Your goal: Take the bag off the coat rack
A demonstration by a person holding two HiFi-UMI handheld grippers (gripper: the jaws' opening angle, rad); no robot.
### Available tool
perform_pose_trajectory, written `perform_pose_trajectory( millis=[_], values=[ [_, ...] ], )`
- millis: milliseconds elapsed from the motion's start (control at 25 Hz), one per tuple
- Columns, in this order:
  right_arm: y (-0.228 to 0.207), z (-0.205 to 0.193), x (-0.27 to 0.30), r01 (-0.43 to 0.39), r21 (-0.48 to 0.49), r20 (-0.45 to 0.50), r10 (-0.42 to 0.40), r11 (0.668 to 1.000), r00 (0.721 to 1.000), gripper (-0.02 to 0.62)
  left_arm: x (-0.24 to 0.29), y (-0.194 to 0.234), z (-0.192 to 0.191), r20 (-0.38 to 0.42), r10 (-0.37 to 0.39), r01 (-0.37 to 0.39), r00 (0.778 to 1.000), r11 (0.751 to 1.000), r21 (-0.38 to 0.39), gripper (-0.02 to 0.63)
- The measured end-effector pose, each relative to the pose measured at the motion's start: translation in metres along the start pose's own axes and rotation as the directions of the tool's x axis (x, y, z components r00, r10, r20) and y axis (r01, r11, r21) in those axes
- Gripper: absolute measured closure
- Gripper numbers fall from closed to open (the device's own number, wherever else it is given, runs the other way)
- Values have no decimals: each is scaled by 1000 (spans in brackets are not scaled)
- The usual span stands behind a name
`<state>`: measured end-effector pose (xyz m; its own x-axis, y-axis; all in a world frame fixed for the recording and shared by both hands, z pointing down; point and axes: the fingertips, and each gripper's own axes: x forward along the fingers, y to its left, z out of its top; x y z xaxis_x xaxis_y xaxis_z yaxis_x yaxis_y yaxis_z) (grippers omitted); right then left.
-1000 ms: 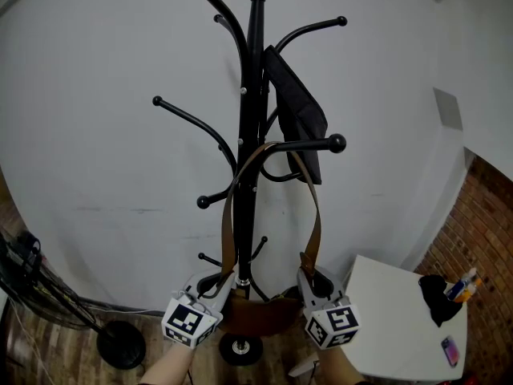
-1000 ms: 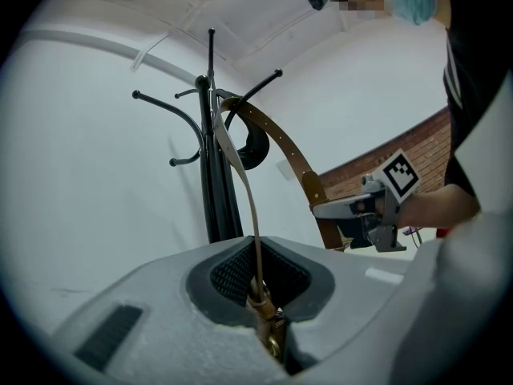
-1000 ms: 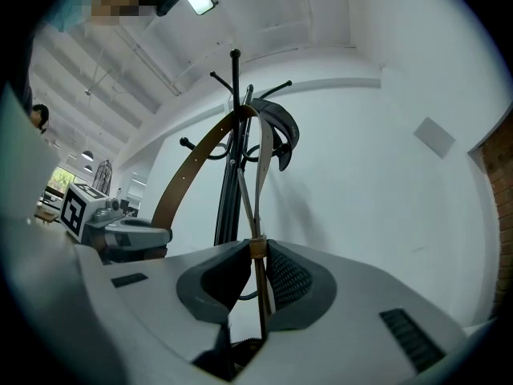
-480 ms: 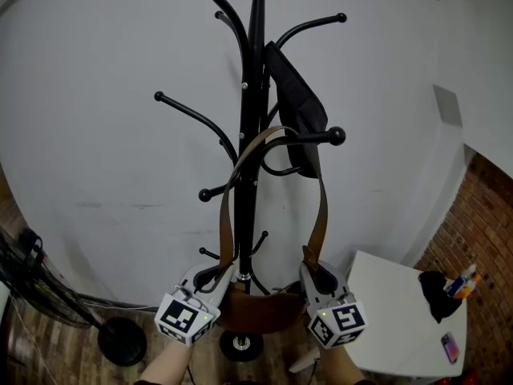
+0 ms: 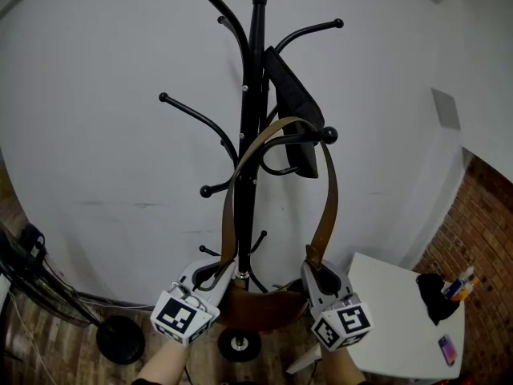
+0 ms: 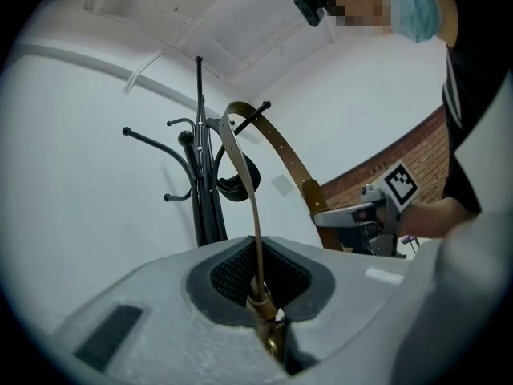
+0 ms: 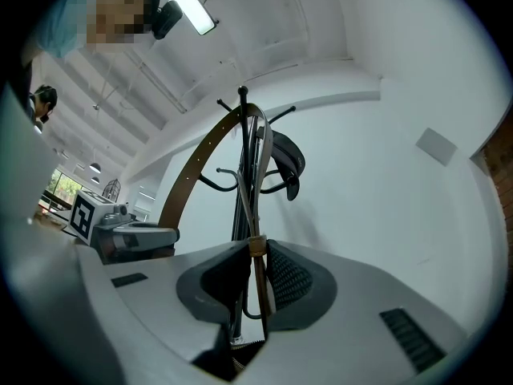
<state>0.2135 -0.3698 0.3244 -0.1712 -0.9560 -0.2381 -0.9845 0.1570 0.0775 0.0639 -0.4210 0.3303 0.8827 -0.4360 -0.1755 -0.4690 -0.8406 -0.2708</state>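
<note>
A black coat rack (image 5: 253, 127) stands before the white wall. The brown bag (image 5: 260, 308) hangs low in front of its pole. The bag's brown strap (image 5: 282, 123) arches over the hook arm, near its ball end (image 5: 329, 135). My left gripper (image 5: 210, 276) is shut on the strap's left run (image 6: 255, 215), just above the buckle. On the strap's right run (image 7: 258, 247), my right gripper (image 5: 319, 273) is shut too. A dark bag (image 5: 293, 103) hangs higher up on the rack.
A white table (image 5: 401, 315) stands at the lower right, carrying a dark object (image 5: 438, 297), a phone (image 5: 446, 349) and small bottles (image 5: 463, 283). A brick wall (image 5: 481, 239) rises behind it. A round black stand base (image 5: 120, 343) and cables (image 5: 24, 255) lie on the floor at left.
Both grippers have pushed the strap upward: its loop rose off the hook arm and widened, and its top now arches above the arm, close to the ball end.
</note>
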Motion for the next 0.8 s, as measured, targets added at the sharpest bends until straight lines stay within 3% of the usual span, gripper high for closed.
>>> perform_pose_trajectory(
  millis=[440,800],
  values=[
    [-2,31,-25,-11,-18,51,12,1000,999,535,-6,-21,30,26,0,-1,1000,1000,31,588],
    [-4,25,-53,-24,5,30,24,1000,999,534,-12,-47,25,-1,16,-16,1000,1000,3,588]
  ],
)
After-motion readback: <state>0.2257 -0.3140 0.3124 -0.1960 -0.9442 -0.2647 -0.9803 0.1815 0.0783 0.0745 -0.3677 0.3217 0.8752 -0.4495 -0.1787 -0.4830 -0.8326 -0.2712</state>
